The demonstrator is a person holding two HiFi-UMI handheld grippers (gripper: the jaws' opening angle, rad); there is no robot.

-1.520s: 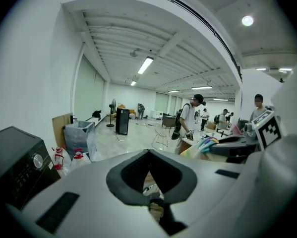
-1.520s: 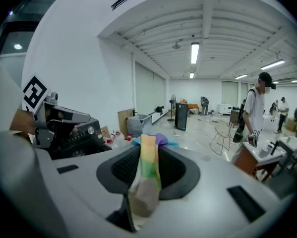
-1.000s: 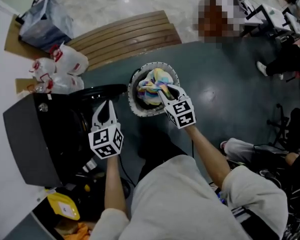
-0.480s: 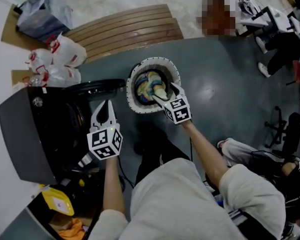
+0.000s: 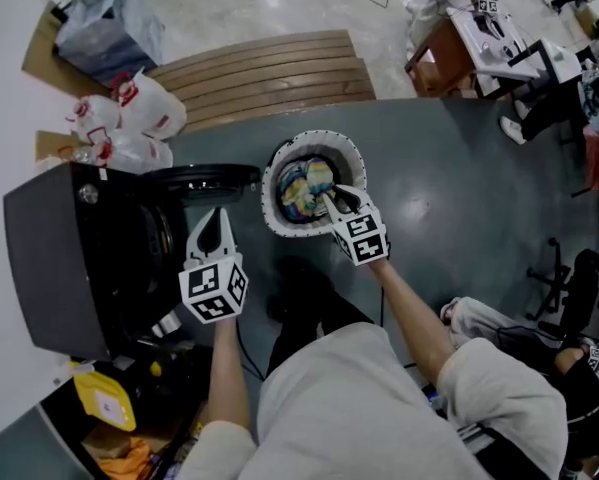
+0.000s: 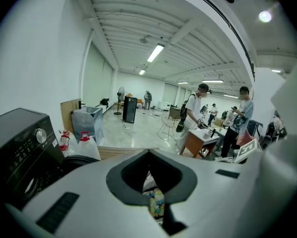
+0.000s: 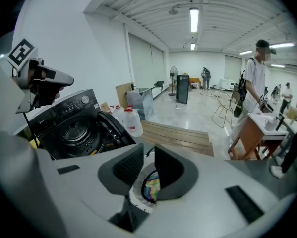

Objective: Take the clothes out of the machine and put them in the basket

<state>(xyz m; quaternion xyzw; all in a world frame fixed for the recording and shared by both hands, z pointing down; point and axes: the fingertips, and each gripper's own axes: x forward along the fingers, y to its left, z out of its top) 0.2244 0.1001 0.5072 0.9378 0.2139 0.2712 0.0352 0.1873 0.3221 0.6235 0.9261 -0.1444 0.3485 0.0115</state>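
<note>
The basket (image 5: 271,200) stands mid-frame on the dark floor (image 5: 449,188), its white rim just right of the machine's open door (image 5: 204,175). The clothes (image 5: 304,182) lie inside it, a colourful heap below the rim. A wooden bench (image 5: 269,73) runs beyond the basket's upper edge, near it but apart. To the right the floor is bare as far as the desks in the upper right corner. The machine (image 5: 59,258) fills the left of the frame, with jugs (image 5: 129,118) above it in the upper left.

The right gripper (image 5: 332,200) reaches over the basket's lower right rim. Its tips are inside the ring above the clothes, pointing up-left in the frame and slanted down, and the forearm runs back toward the lower right. Its jaws have just been closing and now stand narrow, with a slim gap and nothing between them. The clothes show through the gap, farther down.

The left gripper (image 5: 217,215) hangs between door and basket, near the door's lower edge, pointing up the frame with the arm straight beneath it. Its jaws meet at the tips, empty.
</note>
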